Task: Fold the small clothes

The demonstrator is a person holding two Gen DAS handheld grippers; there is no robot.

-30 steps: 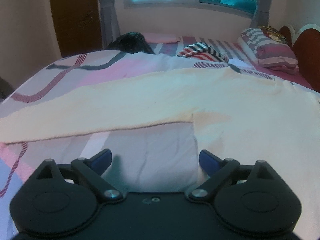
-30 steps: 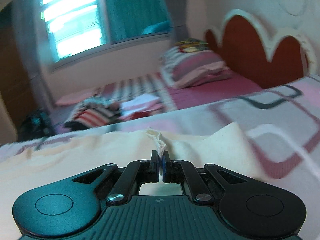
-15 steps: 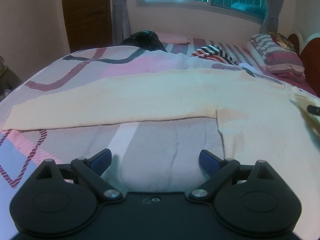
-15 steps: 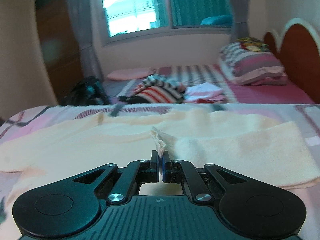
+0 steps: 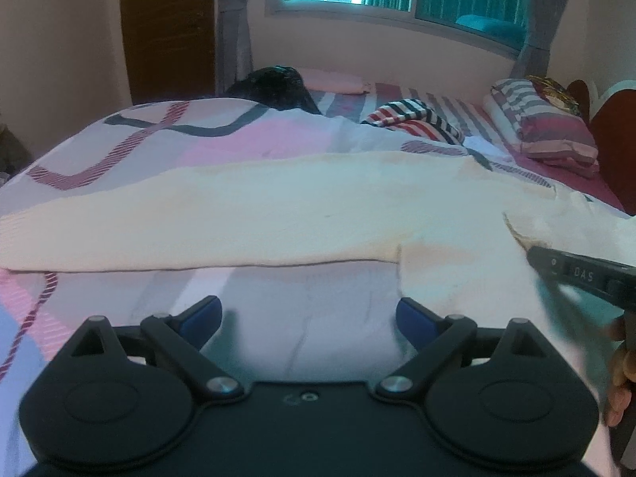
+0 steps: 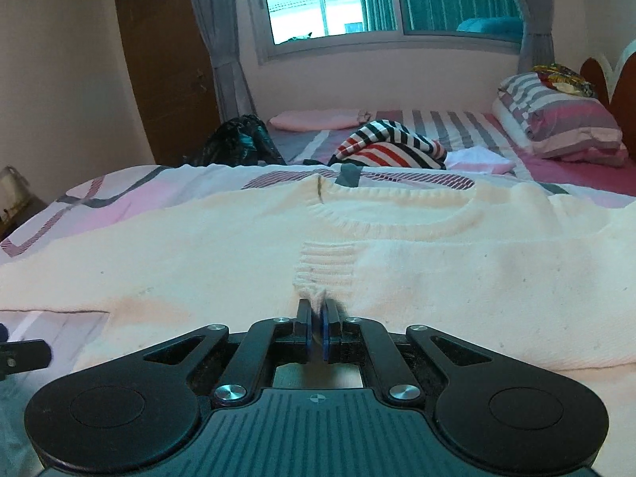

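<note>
A cream knitted sweater (image 5: 278, 214) lies spread flat on the patterned bedspread (image 5: 159, 147), one long sleeve stretching to the left. My left gripper (image 5: 308, 314) hangs open just above the bedspread, below that sleeve and beside the sweater's side edge, with nothing between its blue pads. In the right wrist view the sweater (image 6: 198, 262) fills the middle, neckline at the far side. My right gripper (image 6: 317, 318) is shut on the ribbed cuff (image 6: 326, 266) of the other sleeve, which lies folded across the chest. The right gripper (image 5: 572, 274) also shows at the right edge of the left wrist view.
Behind the sweater lie a striped garment (image 6: 389, 147), a white cloth (image 6: 481, 159), a folded pink cloth (image 6: 314, 119) and a black bag (image 6: 238, 139). Striped pillows (image 6: 564, 119) rest by the red headboard (image 6: 596, 75) at the right. A wooden door (image 6: 167, 63) and a window (image 6: 357, 0) are at the back.
My right gripper swung left and down with the cuff, laying the sleeve across the sweater's chest, and entered the left wrist view. The left gripper stayed open and nearly still.
</note>
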